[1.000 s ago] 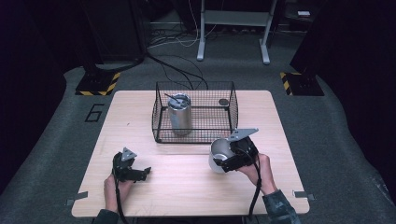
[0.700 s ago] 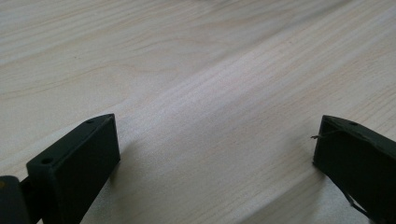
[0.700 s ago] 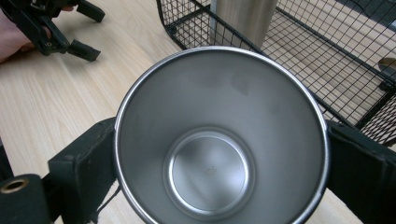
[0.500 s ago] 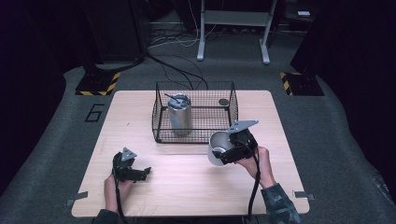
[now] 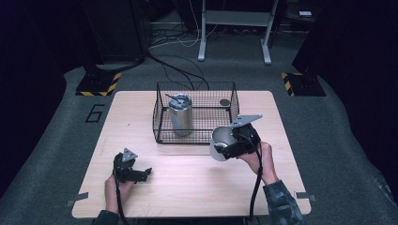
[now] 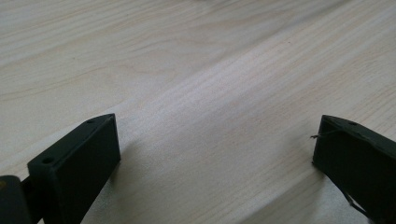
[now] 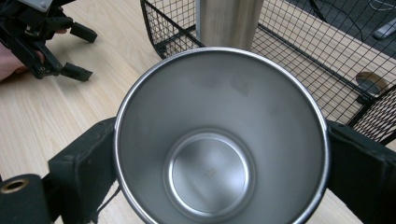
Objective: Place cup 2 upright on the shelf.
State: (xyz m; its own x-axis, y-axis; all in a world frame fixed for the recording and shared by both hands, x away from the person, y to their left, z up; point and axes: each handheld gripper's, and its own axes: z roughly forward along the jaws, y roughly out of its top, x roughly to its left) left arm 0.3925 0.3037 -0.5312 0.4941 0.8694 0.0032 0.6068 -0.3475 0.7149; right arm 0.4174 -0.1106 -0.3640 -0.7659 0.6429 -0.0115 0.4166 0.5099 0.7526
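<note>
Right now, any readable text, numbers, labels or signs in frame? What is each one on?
"6": dark digit on the grey carpet floor, left of the light wooden table.
Yellow-and-black hazard stripes, no words, on the black stand bases at both sides.
Shiny steel cup held in the right gripper: a faint mark on its inner bottom, too blurred to read.
Steel tumbler in the black wire basket: no lettering visible.

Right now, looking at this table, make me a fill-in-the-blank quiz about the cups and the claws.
1. The right claw is shut on a steel ____.
2. The tall tumbler stands inside the wire ____.
3. The left claw is open and holds ____.
4. The inside of the cup held by the right claw is ____.

Missing words: cup; basket; nothing; empty
</note>
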